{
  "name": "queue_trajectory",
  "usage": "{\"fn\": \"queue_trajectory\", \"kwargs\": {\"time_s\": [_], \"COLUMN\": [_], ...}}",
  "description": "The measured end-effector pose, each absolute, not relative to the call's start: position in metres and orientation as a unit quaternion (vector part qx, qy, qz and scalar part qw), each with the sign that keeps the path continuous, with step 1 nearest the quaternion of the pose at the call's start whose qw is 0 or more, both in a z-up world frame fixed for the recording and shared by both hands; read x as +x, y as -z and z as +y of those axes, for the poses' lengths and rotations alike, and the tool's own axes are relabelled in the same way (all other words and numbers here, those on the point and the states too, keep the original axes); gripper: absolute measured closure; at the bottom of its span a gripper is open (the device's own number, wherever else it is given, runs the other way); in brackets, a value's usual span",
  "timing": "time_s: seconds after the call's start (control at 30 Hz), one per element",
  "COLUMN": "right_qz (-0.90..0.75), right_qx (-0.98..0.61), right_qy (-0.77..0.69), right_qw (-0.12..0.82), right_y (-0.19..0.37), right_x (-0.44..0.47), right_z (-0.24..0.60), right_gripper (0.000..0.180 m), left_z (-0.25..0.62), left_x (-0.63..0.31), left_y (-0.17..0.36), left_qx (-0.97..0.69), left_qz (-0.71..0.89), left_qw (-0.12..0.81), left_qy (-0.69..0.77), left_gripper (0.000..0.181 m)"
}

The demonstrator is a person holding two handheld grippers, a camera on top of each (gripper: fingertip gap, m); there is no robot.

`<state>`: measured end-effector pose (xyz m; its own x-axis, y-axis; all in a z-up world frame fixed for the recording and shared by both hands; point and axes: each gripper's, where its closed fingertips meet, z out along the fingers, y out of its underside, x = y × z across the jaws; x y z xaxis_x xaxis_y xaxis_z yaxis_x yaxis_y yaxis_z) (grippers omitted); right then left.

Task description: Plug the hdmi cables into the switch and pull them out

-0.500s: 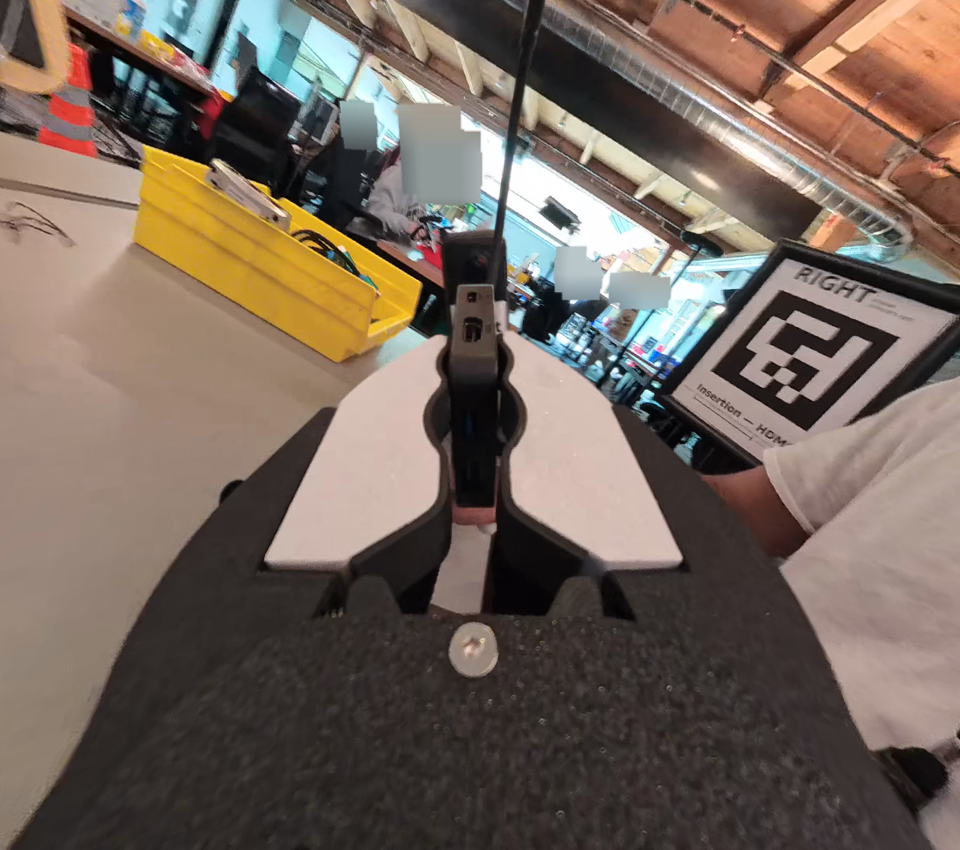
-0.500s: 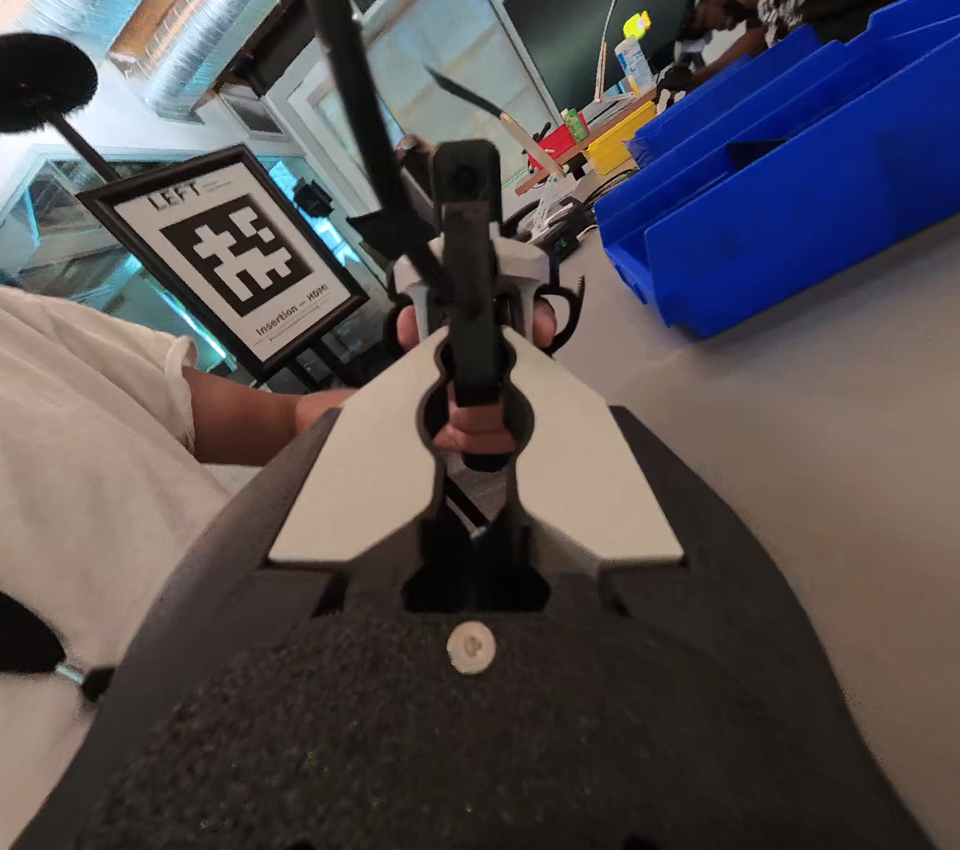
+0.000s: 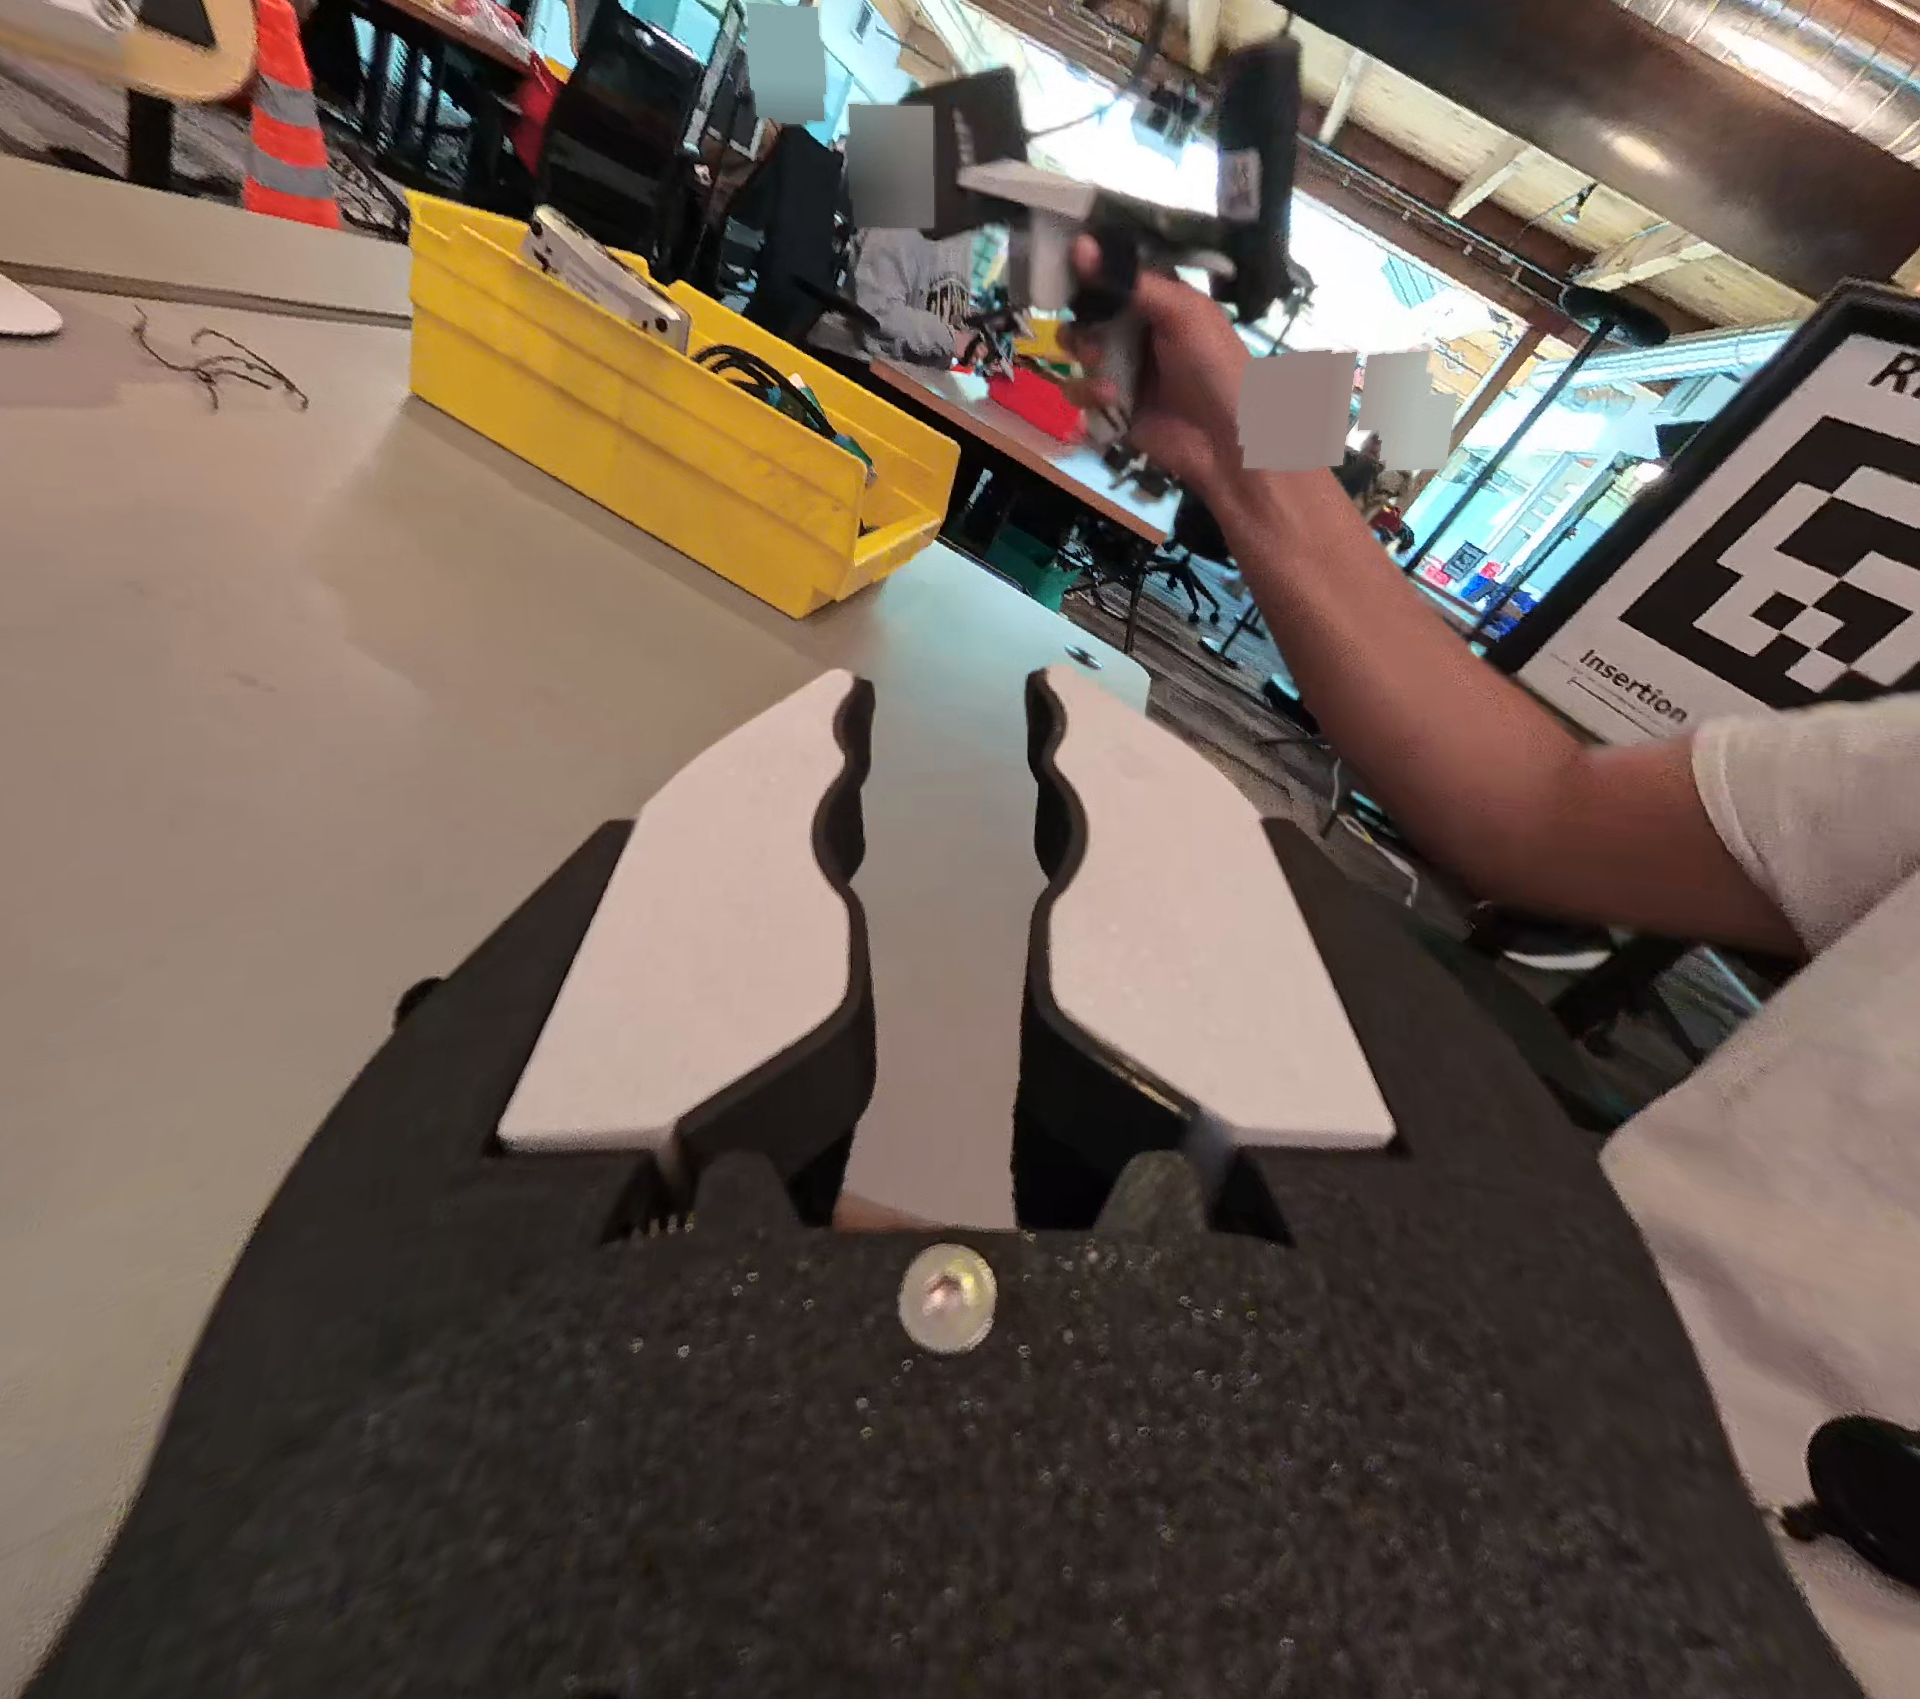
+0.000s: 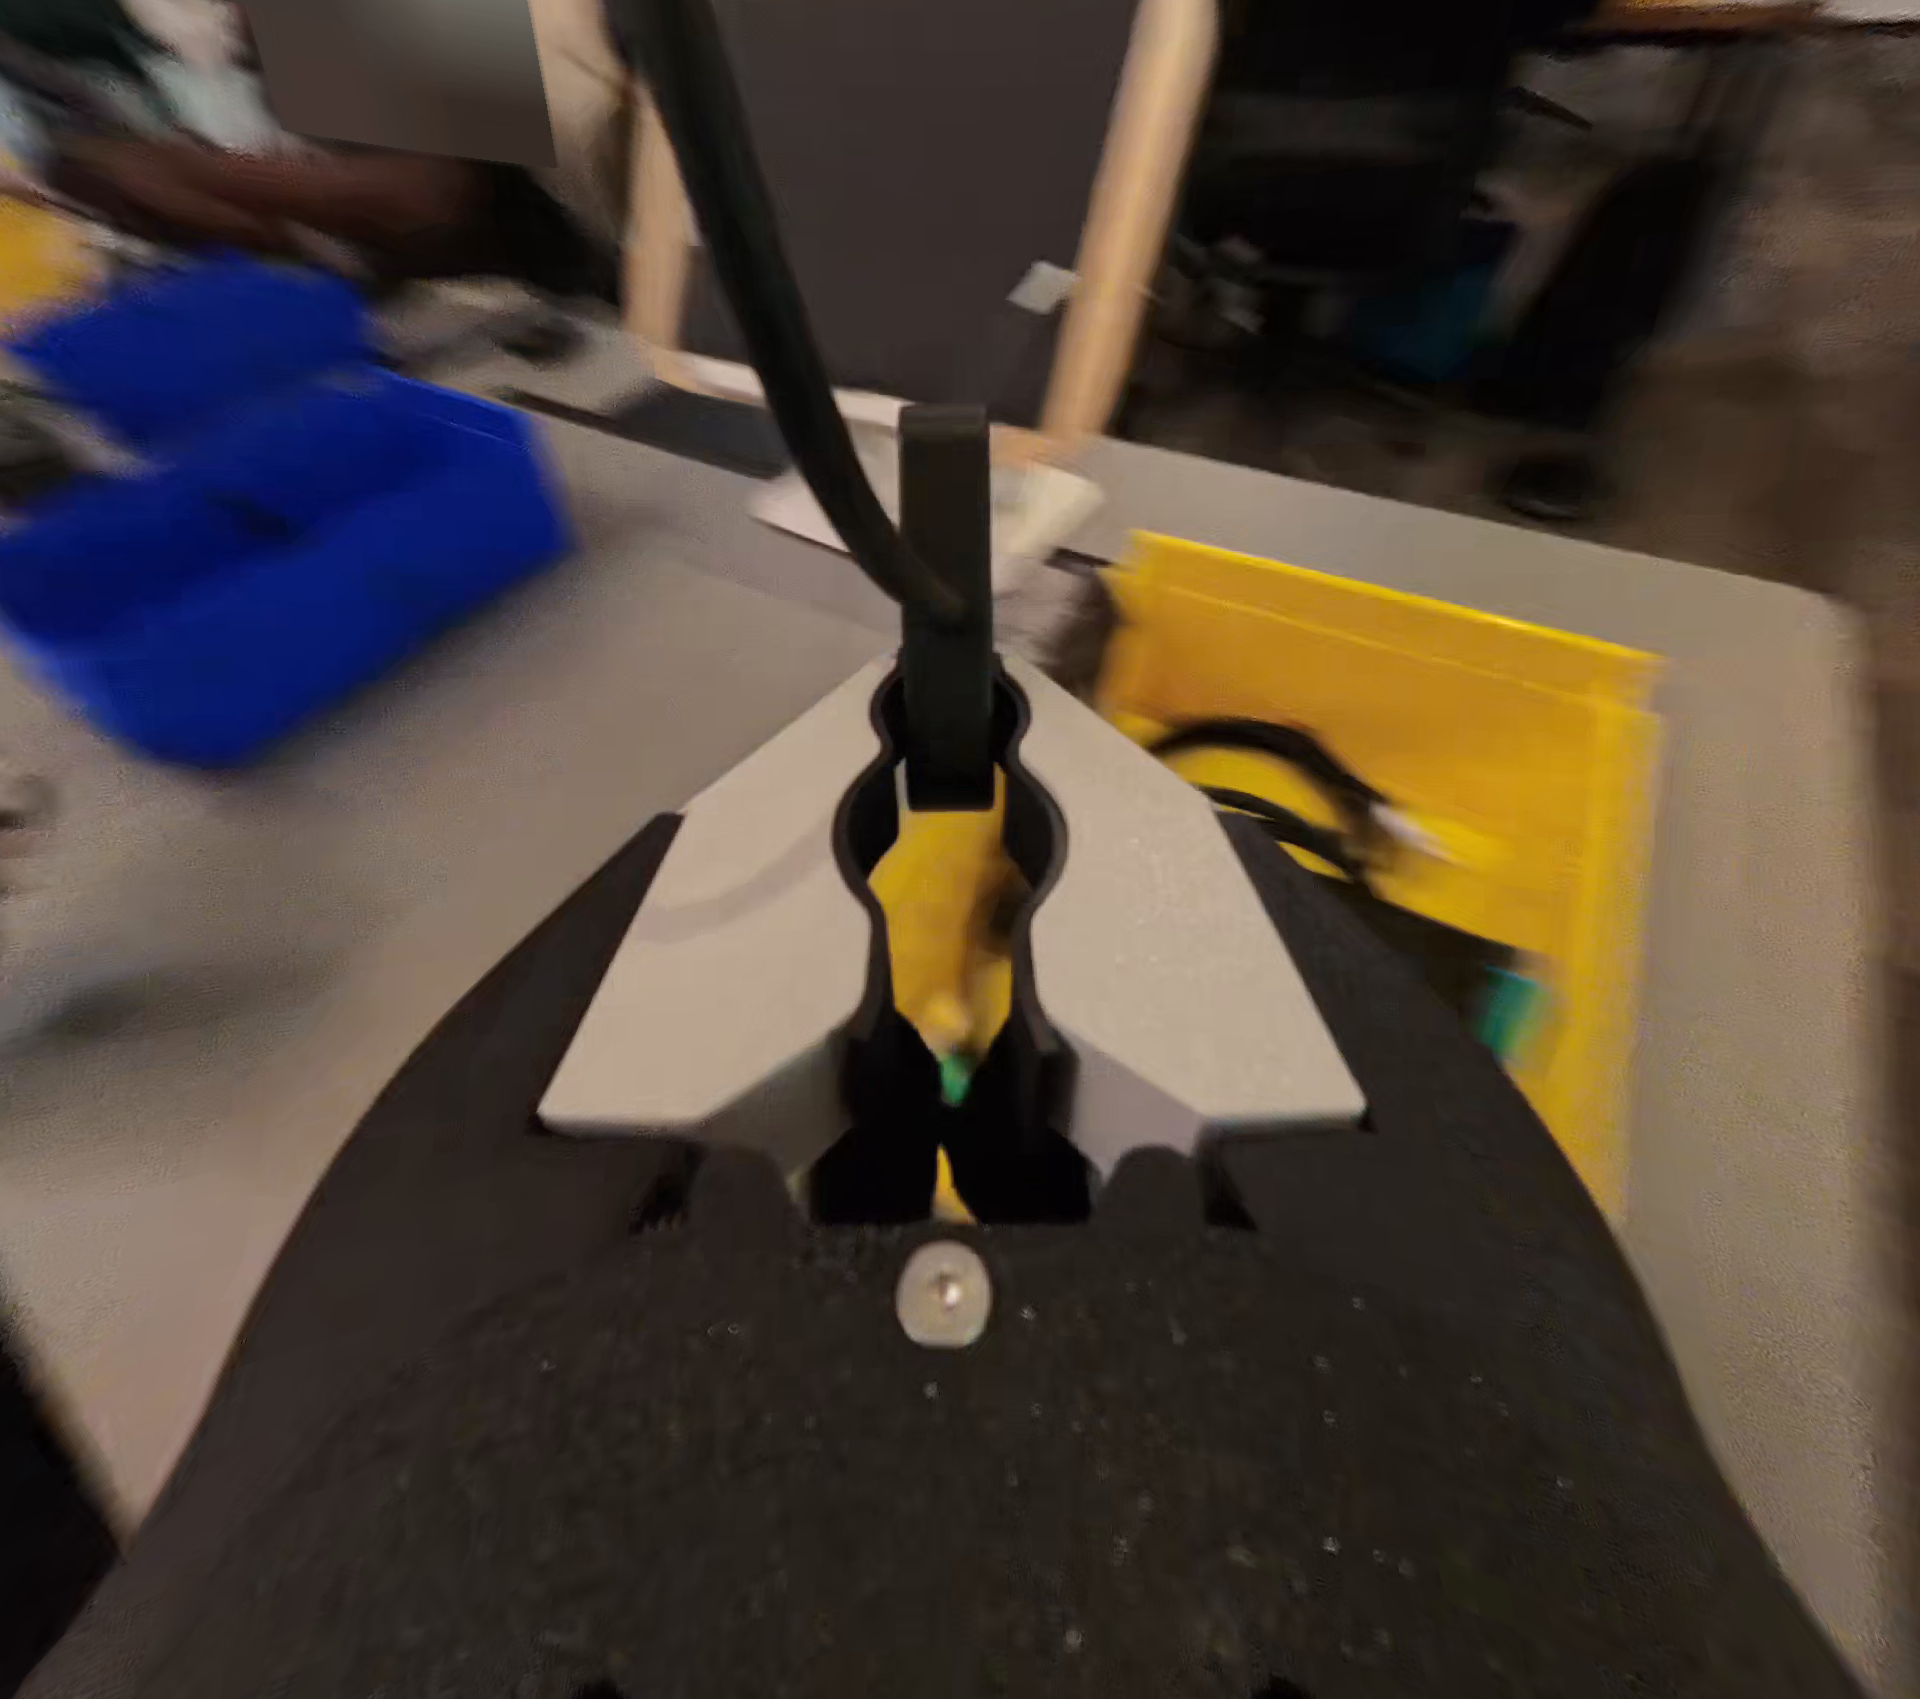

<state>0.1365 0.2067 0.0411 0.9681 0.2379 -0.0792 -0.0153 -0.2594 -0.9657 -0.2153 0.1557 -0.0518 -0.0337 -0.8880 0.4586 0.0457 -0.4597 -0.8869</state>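
My right gripper (image 4: 943,675) is shut on a black HDMI plug (image 4: 943,548). Its black cable (image 4: 727,195) rises up and to the left out of view. The gripper hangs over the near end of a yellow bin (image 4: 1403,714), and this view is blurred. In the left wrist view the right gripper (image 3: 1122,215) is held up in a hand, above and beyond the yellow bin (image 3: 644,444). A silver box (image 3: 608,283), likely the switch, leans in that bin beside dark cables (image 3: 758,382). My left gripper (image 3: 945,693) is open and empty above the grey table (image 3: 260,714).
A blue bin (image 4: 260,506) stands on the table left of the yellow one. A black-framed marker sign (image 3: 1787,569) stands at the right. An orange cone (image 3: 286,122) is on the floor behind the table. The person's arm (image 3: 1455,714) crosses the right side. Spacing between my two grippers at the tips: around 35 cm.
My left gripper has opened and let go of the black plug it held. My right gripper has swung away with the plug and cable and is now over the yellow bin.
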Motion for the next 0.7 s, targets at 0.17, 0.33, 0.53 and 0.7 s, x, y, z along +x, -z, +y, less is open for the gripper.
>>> {"fn": "queue_trajectory", "kwargs": {"time_s": [0.17, 0.33, 0.53, 0.7], "right_qz": [-0.051, 0.018, 0.159, 0.164], "right_qx": [-0.885, -0.924, -0.931, -0.937], "right_qy": [-0.04, -0.121, -0.146, -0.135], "right_qw": [0.461, 0.363, 0.294, 0.278], "right_y": [0.007, 0.068, 0.118, 0.12], "right_x": [0.238, 0.238, 0.233, 0.234], "right_z": [0.259, 0.316, 0.35, 0.349], "right_gripper": [0.167, 0.167, 0.166, 0.159], "left_z": [0.151, 0.15, 0.154, 0.155], "left_x": [-0.206, -0.202, -0.206, -0.214], "left_y": [0.063, 0.067, 0.07, 0.073], "left_qx": [-0.593, -0.599, -0.606, -0.61], "left_qz": [0.389, 0.394, 0.388, 0.39], "left_qw": [0.365, 0.365, 0.363, 0.365], "left_qy": [0.604, 0.594, 0.592, 0.586], "left_gripper": [0.153, 0.154, 0.155, 0.155]}}
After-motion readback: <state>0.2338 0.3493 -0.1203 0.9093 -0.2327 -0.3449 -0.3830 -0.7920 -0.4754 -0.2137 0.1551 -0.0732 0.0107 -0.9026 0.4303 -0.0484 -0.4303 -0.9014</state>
